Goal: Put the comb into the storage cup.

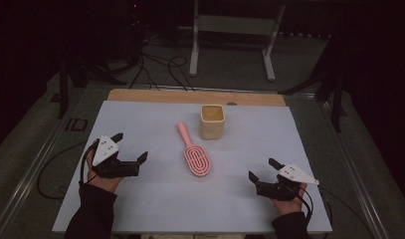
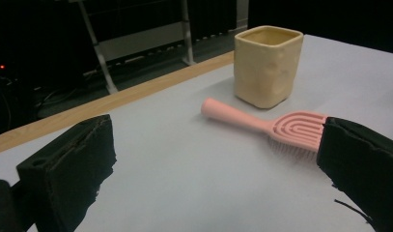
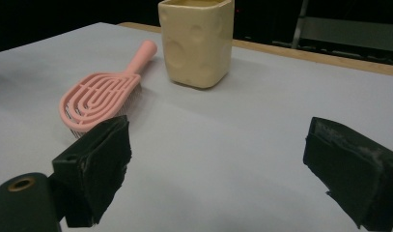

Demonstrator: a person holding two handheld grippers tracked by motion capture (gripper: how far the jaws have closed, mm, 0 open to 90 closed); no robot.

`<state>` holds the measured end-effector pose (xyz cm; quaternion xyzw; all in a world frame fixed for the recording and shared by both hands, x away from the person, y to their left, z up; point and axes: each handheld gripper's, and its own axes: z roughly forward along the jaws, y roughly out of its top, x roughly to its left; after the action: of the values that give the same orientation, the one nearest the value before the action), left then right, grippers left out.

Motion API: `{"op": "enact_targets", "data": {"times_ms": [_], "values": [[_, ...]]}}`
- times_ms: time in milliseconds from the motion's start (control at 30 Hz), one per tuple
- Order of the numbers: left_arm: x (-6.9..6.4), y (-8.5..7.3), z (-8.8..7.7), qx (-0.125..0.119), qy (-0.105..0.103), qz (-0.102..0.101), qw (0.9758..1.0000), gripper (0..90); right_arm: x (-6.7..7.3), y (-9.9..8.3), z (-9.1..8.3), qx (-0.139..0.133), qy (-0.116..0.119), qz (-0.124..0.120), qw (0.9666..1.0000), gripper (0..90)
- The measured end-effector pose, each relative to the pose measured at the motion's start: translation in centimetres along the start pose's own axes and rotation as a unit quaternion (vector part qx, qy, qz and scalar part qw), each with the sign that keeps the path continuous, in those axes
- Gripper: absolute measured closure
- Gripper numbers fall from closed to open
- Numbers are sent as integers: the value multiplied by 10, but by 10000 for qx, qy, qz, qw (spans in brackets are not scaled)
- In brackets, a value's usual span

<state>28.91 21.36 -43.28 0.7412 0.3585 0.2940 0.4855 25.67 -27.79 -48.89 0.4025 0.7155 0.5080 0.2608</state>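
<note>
A pink hairbrush [image 1: 195,151] lies flat mid-table, bristles down, its handle pointing toward the far left. Just beyond its handle stands a cream square cup [image 1: 212,121], upright and open at the top. My left gripper [image 1: 130,147] rests on the table to the left of the brush, open, nothing between its jaws. My right gripper [image 1: 263,169] sits at the right near the front, open and empty as well. In the left gripper view the hairbrush [image 2: 266,124] and cup [image 2: 267,65] lie ahead; in the right gripper view the hairbrush [image 3: 100,94] and cup [image 3: 196,41] lie ahead to the left.
A white sheet [image 1: 155,199] covers the wooden table [image 1: 140,95], whose bare far edge shows. Cables [image 1: 162,69] and a white metal stand [image 1: 232,35] sit on the floor beyond the table. Dark surroundings on all sides.
</note>
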Motion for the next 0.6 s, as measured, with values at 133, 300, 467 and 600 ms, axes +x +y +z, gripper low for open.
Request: {"op": "enact_targets", "data": {"times_ms": [133, 300, 467, 600], "values": [[0, 4, 5, 4, -46, 5, 10000, 7, 0, 0, 0, 18, 3, 2, 10000, 94], [-1, 9, 11, 32, -86, 24, 10000, 7, 0, 0, 0, 30, 4, 15, 10000, 94], [1, 13, 17, 56, -131, -15, 9999, 7, -1, -1, 1, 37, -12, 11, 10000, 94], [0, 16, 22, 62, -170, -17, 9998, 7, -1, -1, 1, 41, -9, 14, 10000, 94]]}}
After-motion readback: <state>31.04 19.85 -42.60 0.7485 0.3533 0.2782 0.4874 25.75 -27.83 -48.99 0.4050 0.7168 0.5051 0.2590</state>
